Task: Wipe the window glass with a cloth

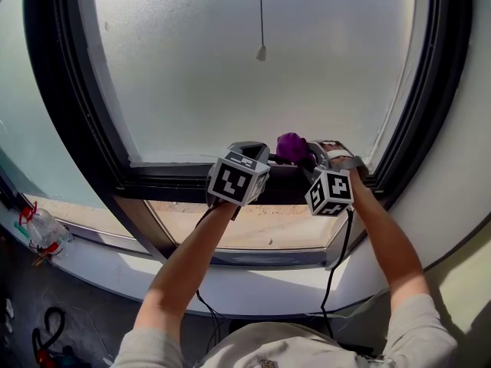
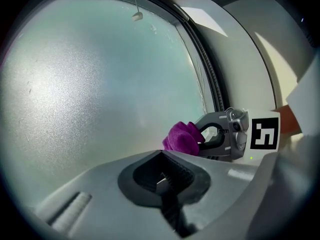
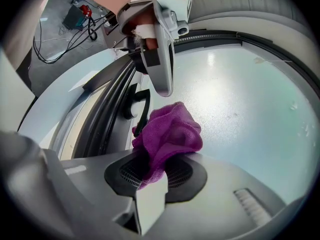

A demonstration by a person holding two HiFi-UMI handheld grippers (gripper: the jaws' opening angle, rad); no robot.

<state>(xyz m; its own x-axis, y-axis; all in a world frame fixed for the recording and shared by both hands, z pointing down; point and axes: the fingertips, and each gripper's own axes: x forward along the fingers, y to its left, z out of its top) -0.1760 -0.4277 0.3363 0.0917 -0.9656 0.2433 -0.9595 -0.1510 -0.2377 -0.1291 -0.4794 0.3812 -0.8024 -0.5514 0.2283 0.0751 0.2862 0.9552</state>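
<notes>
Jaws of the right gripper (image 3: 154, 176) are clamped on a purple cloth (image 3: 170, 134), held low by the window glass (image 1: 230, 67); the left gripper (image 2: 165, 181), just left, is shut, empty.

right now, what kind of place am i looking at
Likely indoors at a room's window, perhaps a workspace: a frosted glass pane in a dark frame, a pale sill, a purple cloth in the right gripper.

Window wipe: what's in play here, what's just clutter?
In play:
cloth, clamped in right gripper
glass
left gripper, shut, empty

Lying about:
cord hanging before the glass
bottle, far left
cables, bottom left
</notes>
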